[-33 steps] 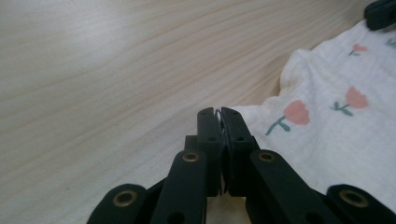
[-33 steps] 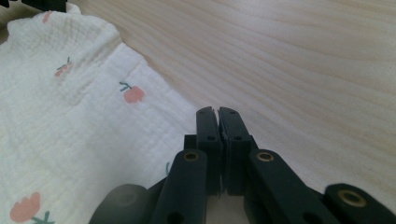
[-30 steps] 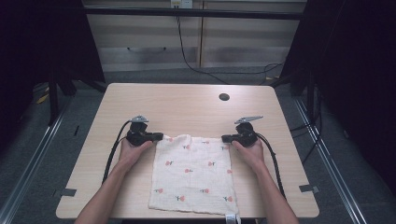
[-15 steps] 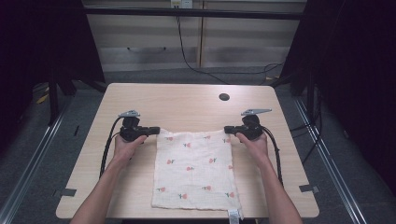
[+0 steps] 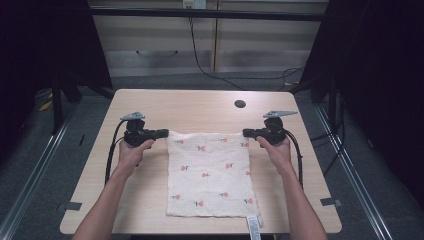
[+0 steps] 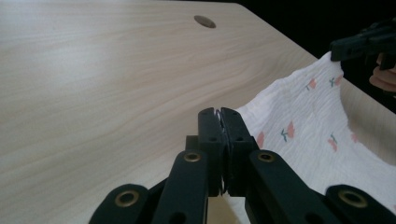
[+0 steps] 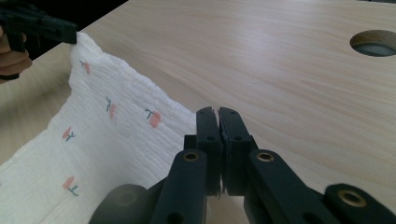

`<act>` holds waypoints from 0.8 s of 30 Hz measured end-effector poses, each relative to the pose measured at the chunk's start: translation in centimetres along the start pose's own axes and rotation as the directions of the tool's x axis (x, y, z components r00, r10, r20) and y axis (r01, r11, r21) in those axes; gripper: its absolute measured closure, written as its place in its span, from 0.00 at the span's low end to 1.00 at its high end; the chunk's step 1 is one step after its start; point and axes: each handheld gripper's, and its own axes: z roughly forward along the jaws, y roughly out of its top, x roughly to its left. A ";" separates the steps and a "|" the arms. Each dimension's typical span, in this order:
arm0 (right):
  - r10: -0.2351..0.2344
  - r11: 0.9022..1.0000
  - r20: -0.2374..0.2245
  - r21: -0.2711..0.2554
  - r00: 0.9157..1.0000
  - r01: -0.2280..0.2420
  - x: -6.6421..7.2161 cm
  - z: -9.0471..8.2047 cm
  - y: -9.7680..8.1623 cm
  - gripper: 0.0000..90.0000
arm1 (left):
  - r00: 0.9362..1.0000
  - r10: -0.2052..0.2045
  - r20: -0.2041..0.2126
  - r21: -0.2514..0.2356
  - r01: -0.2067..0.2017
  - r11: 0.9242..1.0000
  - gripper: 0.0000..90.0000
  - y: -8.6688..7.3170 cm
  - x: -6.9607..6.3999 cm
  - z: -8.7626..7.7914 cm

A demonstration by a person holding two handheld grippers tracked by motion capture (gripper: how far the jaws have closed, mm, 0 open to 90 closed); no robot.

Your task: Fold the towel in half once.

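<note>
Both hands have drawn farther apart, left gripper (image 5: 162,133) and right gripper (image 5: 248,132) each clamped on a far corner of the flower-print cloth (image 5: 210,172), stretched flat mid-table (image 5: 200,105) toward the near edge.

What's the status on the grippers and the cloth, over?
Left gripper shut on cloth, far left corner. Right gripper shut on far right corner. Far edge lifted, rest flat on table. Nothing in the way.

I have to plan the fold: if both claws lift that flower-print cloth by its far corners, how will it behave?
The cloth is thin, crinkled fabric, so it is probably floppy and light. Its far edge already dips between the left claw and the right claw, so the middle would likely sag. Its near part lies flat on the table and would probably drag.
</note>
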 end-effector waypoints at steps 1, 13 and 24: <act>-0.003 1.000 0.000 0.003 1.000 0.003 0.1 0.0 0.1 0.98 | 1.000 0.006 0.004 -0.005 -0.006 1.000 0.98 0.2 0.0 -0.1; -0.034 0.999 -0.004 -0.011 0.999 0.034 0.5 -0.3 1.7 0.98 | 0.999 0.029 -0.015 -0.024 -0.030 0.999 0.98 2.8 -0.6 -1.2; -0.044 0.999 0.005 -0.028 0.999 0.044 0.3 -1.4 2.9 0.98 | 0.998 0.066 -0.013 -0.092 -0.067 0.994 0.98 4.6 -1.8 -2.2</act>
